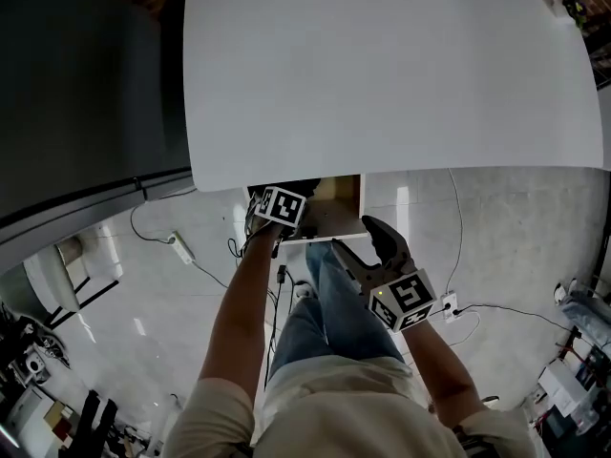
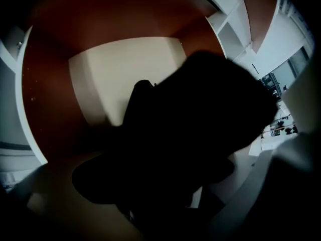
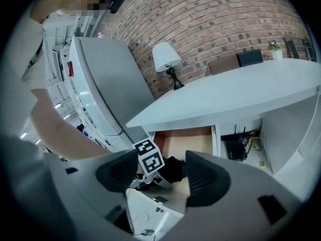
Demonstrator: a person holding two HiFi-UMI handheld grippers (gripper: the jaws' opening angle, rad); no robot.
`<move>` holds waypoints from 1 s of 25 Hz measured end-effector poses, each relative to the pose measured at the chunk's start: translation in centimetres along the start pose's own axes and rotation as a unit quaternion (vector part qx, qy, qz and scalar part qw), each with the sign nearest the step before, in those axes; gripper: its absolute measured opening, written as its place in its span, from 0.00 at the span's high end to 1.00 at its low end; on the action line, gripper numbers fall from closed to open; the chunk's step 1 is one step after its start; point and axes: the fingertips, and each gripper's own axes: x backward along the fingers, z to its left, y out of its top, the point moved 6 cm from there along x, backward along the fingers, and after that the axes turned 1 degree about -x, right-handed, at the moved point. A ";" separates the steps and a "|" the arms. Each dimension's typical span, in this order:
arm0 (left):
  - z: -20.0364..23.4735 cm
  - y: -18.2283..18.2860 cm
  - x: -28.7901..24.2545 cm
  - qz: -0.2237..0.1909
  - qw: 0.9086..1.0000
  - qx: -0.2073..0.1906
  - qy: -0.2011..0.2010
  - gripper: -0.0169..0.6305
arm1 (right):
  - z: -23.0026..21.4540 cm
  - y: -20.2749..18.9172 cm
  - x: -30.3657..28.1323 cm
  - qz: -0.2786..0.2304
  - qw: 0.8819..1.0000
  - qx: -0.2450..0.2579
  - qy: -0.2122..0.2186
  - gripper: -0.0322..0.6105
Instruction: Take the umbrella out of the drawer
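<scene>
The black umbrella [image 2: 200, 119] lies in the open wooden drawer [image 2: 110, 79] and fills the middle of the left gripper view. My left gripper [image 2: 160, 185] points down into the drawer. Its dark jaws stand wide on either side of the umbrella, and in the gloom I cannot make out any contact. From the head view only its marker cube [image 1: 282, 205] shows, at the drawer [image 1: 344, 198] under the table edge. My right gripper [image 3: 160, 177] hangs open and empty in front of the drawer [image 3: 190, 144], with the umbrella [image 3: 173, 168] beyond it. In the head view it [image 1: 368, 246] is above the person's legs.
The white tabletop [image 1: 382, 65] overhangs the drawer. A grey cabinet [image 3: 105, 84] stands to the left and a lamp [image 3: 165, 59] sits on the table's far end. Cables and a power strip [image 1: 181, 248] lie on the floor, and a black box [image 3: 234, 147] is under the table.
</scene>
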 end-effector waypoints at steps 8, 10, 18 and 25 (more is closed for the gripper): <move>-1.2 -1.1 -2.1 0.081 0.986 -0.145 0.020 0.43 | -0.6 0.5 -0.9 0.002 1.000 -0.008 -0.007 0.51; -1.5 -1.5 -2.5 0.084 0.977 -0.195 0.037 0.51 | -0.6 0.5 -0.8 0.000 1.000 -0.013 -0.009 0.51; -1.7 -1.2 -0.7 0.036 0.980 -0.189 0.052 0.59 | 0.2 0.4 0.8 -0.012 1.000 -0.004 -0.021 0.51; -2.8 -1.9 5.2 -0.067 0.991 -0.112 0.031 0.60 | 3.7 0.5 3.0 -0.032 0.999 0.020 -0.022 0.51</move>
